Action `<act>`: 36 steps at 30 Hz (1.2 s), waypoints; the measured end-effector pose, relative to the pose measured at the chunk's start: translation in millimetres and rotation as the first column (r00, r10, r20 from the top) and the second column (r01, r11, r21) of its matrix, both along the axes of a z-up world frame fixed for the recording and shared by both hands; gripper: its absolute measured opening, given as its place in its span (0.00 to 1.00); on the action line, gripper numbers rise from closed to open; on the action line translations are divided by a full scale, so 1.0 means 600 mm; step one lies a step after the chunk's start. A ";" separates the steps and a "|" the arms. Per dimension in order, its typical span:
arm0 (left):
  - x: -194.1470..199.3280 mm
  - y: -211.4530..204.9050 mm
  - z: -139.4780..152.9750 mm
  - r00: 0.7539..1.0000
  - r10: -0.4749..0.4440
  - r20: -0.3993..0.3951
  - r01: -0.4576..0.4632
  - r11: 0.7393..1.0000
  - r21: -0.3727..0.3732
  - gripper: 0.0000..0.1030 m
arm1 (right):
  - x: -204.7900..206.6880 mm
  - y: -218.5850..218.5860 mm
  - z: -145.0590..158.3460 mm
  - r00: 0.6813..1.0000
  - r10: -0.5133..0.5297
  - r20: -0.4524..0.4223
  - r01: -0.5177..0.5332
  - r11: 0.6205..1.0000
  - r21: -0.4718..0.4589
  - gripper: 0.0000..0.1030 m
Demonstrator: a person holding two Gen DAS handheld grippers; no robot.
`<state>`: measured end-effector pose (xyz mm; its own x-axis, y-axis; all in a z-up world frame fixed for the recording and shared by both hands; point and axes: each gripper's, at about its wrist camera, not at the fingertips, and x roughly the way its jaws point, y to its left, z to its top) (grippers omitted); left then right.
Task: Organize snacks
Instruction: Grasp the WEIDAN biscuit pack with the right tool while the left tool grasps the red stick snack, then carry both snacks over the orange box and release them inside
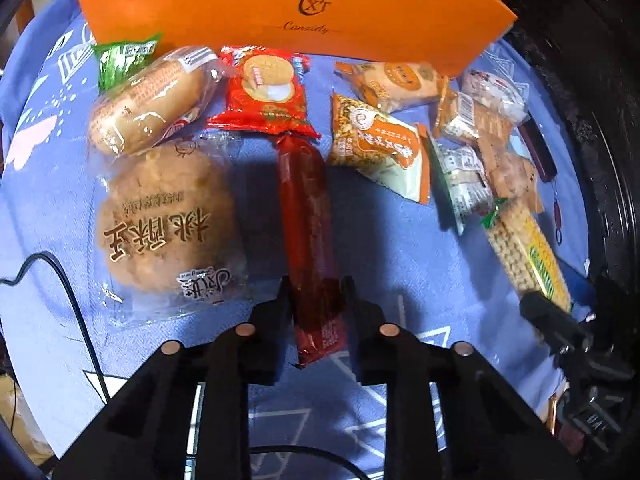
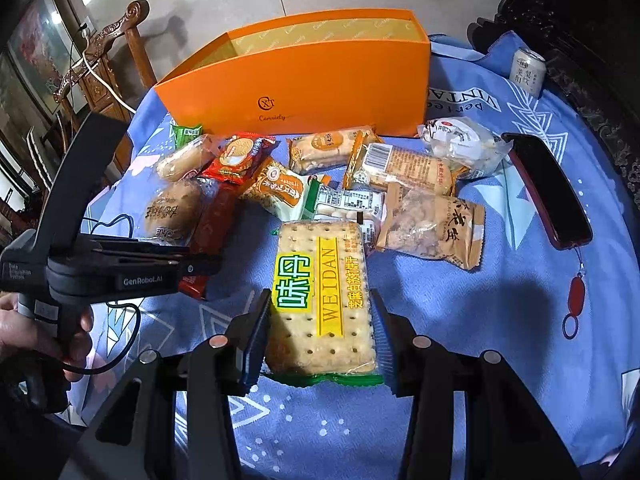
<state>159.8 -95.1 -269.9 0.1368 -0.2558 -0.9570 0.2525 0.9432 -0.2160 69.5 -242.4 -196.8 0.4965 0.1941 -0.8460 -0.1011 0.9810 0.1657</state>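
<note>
Left wrist view puts my left gripper (image 1: pixel 316 286) low over the blue cloth (image 1: pixel 400 240), its fingers (image 1: pixel 282 292) pressed against both sides of the red sausage (image 1: pixel 308 216), which lies lengthwise away from me and sticks out behind the jaws toward the camera. Just left of the sausage I see the round walnut cake (image 1: pixel 168 220) in clear wrap, with a bread roll (image 1: pixel 148 100) beyond it and a red biscuit pack (image 1: pixel 264 92) touching the sausage's far end. Right wrist view shows my right gripper (image 2: pixel 320 312) with its blue-padded jaws closed in on the long edges of the cracker pack (image 2: pixel 320 296); I read both pads as touching the wrapper, and I cannot tell whether the pack rests on the cloth or is raised off it. Beyond it the other snacks lie in a loose heap: an orange peanut bag (image 2: pixel 280 192), a brown nut bag (image 2: pixel 436 228), a white bun (image 2: pixel 464 144). Behind them stands the orange box (image 2: pixel 304 84), open at the top. A dark tray (image 2: pixel 548 192) lies on the cloth to the right, and a can (image 2: pixel 528 68) stands at the far right corner.
</note>
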 end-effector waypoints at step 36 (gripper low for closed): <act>-0.023 0.059 0.148 0.980 -0.048 0.194 0.072 0.991 -0.115 0.12 | 0.010 0.018 0.060 0.997 0.028 0.076 -0.028 1.000 0.000 0.46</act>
<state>146.2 -59.7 -180.9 0.2947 -0.3810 -0.8764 0.3554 0.8950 -0.2696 75.4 -231.5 -161.1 0.5537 0.2096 -0.8059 -0.1411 0.9774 0.1573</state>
